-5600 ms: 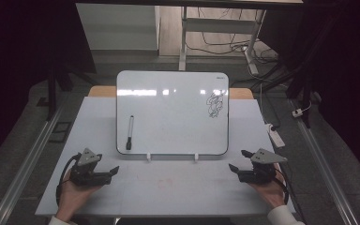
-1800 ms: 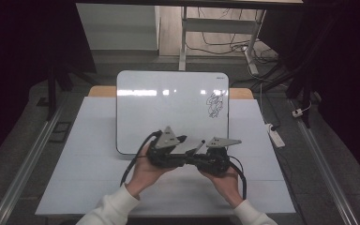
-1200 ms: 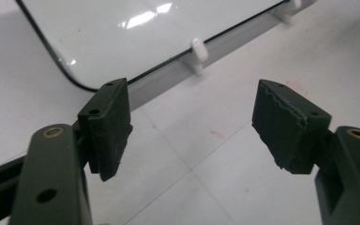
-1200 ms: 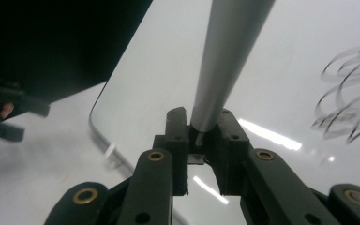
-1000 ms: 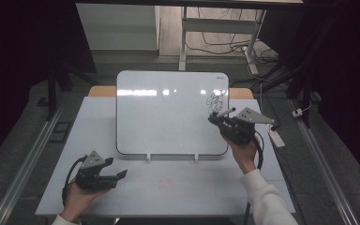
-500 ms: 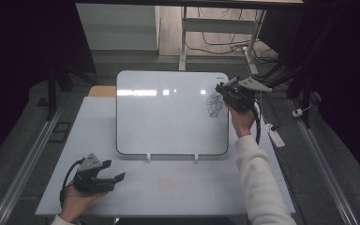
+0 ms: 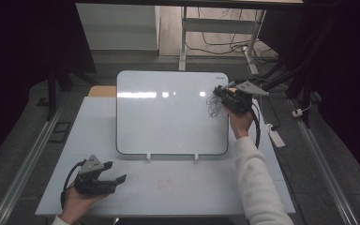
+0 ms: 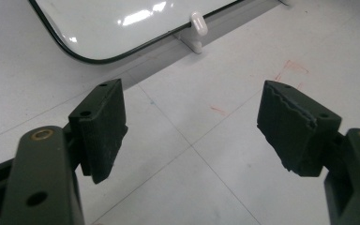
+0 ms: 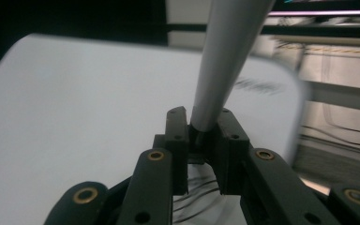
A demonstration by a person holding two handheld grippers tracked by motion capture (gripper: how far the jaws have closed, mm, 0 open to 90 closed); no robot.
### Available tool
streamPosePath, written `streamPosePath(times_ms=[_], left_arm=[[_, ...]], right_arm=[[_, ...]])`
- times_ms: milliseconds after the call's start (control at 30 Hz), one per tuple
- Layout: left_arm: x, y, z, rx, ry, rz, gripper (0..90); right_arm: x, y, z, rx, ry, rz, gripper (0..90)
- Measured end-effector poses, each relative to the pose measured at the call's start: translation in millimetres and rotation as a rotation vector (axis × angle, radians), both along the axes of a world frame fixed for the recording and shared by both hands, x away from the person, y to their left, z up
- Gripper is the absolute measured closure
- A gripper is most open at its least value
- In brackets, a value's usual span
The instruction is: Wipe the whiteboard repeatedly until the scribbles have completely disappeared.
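Right now my right gripper [image 7: 226, 89] pinches a slim grey marker pen [image 9: 225, 61] over the black scribble [image 7: 213, 106] at the far right corner of the glossy white rounded whiteboard [image 7: 168, 117]. My left gripper [image 8: 192, 136] rests spread wide, empty, on the pale grey table [image 7: 178, 187]. Dark floor and cables [image 7: 225, 44] lie beyond.
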State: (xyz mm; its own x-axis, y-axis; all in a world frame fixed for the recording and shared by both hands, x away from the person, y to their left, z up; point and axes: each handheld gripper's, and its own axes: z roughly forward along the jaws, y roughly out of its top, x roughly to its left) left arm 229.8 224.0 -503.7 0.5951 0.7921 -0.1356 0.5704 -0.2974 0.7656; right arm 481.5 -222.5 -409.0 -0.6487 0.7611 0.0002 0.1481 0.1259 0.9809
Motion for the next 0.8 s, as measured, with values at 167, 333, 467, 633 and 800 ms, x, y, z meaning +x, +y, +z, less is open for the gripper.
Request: streamPosePath(times_ms=[167, 333, 467, 633, 800], left_arm=[[0.7, 0.5, -1.3, -0.002, 0.011, 0.01, 24.8], [-0.2, 1.2, -0.3, -0.004, 0.005, 0.009, 24.8], [1.9, 1.9, -2.0, -0.006, 0.013, 0.018, 24.8], [2.2, 2.4, -2.3, -0.003, 0.013, 0.021, 24.8], [2.1, 1.4, -2.8, 0.0, 0.015, 0.018, 24.8]], right_arm=[[0.4, -6.2, 2.5, -0.023, -0.048, -0.047, 77.8], [4.6, -19.5, 1.7, 0.04, -0.041, -0.08, 77.8], [-0.9, -13.3, 3.1, -0.065, -0.058, -0.025, 77.8], [-8.6, -8.0, -3.6, -0.103, -0.043, 0.002, 77.8], [-5.2, -22.9, -1.2, 0.0, -0.034, -0.083, 77.8]])
